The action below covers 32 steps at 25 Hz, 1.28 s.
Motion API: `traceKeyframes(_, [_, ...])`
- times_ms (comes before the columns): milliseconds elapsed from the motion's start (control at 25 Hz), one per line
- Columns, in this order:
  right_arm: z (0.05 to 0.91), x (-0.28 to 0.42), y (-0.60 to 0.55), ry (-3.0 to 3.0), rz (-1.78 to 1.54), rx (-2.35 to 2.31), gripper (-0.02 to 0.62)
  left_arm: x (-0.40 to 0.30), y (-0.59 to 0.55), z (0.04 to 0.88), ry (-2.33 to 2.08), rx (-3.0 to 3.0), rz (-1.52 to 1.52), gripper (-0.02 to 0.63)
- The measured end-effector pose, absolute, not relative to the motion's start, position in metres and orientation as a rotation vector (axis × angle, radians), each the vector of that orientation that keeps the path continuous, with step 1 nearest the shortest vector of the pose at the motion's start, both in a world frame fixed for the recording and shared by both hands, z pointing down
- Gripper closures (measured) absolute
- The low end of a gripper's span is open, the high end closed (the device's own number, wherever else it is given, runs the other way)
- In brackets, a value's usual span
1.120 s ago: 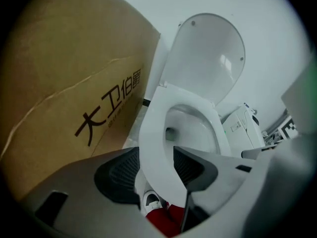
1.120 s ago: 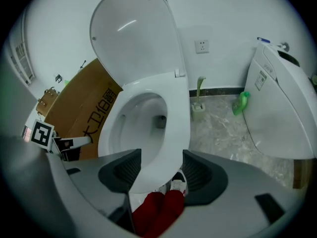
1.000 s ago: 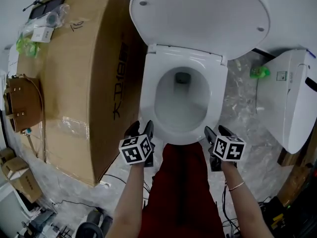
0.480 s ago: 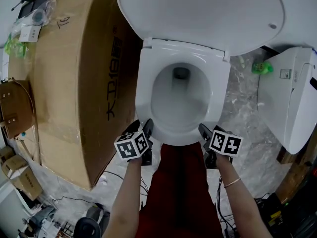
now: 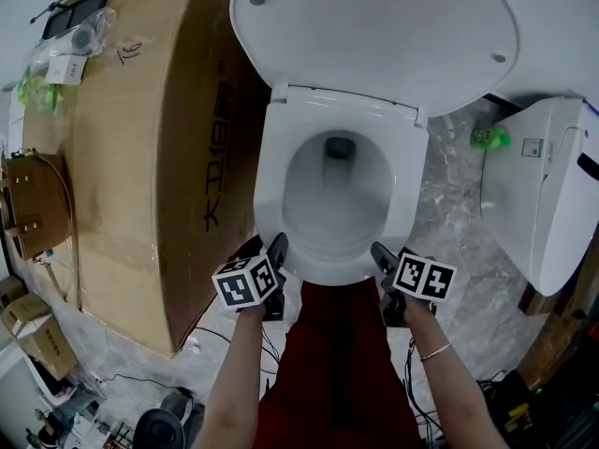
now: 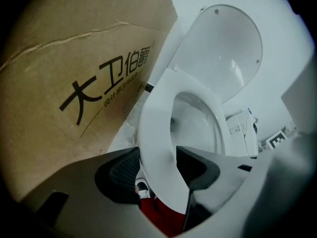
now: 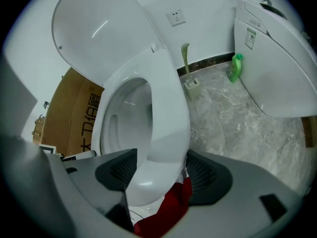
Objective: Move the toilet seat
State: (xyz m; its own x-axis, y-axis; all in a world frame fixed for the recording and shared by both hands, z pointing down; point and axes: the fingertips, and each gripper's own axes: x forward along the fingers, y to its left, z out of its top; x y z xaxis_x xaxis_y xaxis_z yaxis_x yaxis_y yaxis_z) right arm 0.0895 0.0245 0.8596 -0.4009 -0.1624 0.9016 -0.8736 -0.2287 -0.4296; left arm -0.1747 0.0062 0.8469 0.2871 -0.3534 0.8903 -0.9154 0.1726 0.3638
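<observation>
Jaws widened; left gripper [image 5: 266, 247] and right gripper [image 5: 387, 254] open, straddling toilet seat [image 5: 270, 185] front rim.

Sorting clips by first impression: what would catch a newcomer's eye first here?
A white toilet fills the centre of the head view, its lid raised at the top and the toilet seat down. At the seat's front edge, the left tongs and right tongs each straddle the rim, open. A big cardboard box with black print stands to the left.

Left of the toilet seat [image 5: 270, 187] a cardboard box [image 5: 140, 157] blocks; right, floor [image 5: 451, 209] is free.
</observation>
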Motion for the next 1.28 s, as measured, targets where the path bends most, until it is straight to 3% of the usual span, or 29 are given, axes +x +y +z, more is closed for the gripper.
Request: traceKeyframes(1280, [0.666,0.105,-0.046,-1.608,1.981,1.496,0.29,-0.166,-0.051,0.648,-1.26,1.472,0.444,0.371])
